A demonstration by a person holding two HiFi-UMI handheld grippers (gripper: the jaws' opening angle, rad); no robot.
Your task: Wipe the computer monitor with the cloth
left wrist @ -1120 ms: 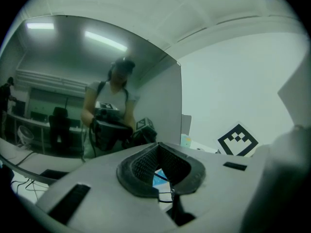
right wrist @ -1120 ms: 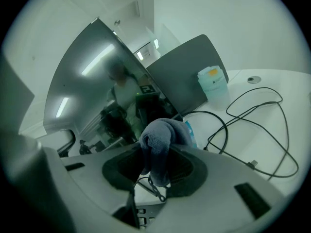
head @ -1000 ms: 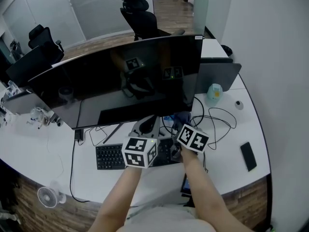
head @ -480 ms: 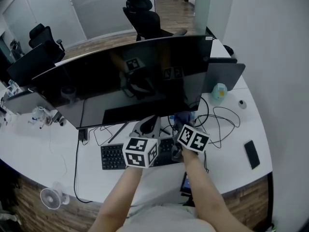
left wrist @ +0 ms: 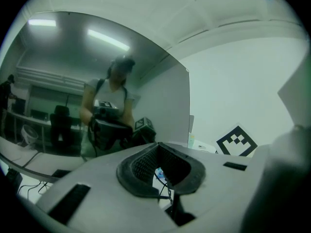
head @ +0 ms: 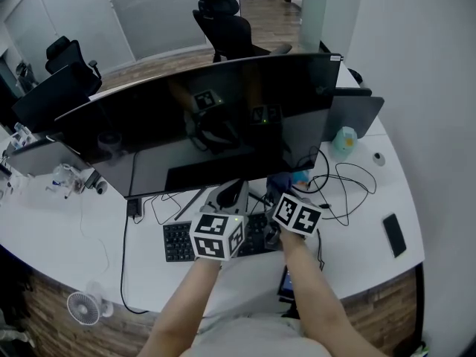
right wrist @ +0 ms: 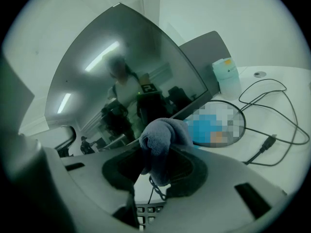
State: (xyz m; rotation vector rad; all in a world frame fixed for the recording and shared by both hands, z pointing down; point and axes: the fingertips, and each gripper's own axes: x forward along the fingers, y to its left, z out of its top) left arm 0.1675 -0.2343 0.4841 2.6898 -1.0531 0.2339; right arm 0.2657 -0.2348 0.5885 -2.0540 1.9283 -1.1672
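A wide curved monitor (head: pixel 201 125) with a dark screen stands on the white desk (head: pixel 67 229). Both grippers are held side by side just below its lower edge, above the keyboard. My right gripper (head: pixel 284 192) is shut on a bunched blue-grey cloth (head: pixel 281 181). In the right gripper view the cloth (right wrist: pixel 163 140) bulges up out of the right gripper (right wrist: pixel 160 164), close to the screen (right wrist: pixel 131 67). My left gripper (head: pixel 227 199) is shut and holds nothing. The left gripper view shows the left gripper (left wrist: pixel 158 166) pointing at the screen (left wrist: pixel 97 81), which mirrors the person.
A black keyboard (head: pixel 178 240) lies under the grippers. Loose cables (head: pixel 349 184) loop at the right, near a pale teal container (head: pixel 343 140) and a black phone (head: pixel 394 235). A grey panel (head: pixel 357 114) stands behind the monitor's right end. A small fan (head: pixel 83 307) sits at the desk's front left.
The head camera has shifted a little, so the desk and monitor sit further right in the frame. Both grippers keep their places below the screen, cloth still held.
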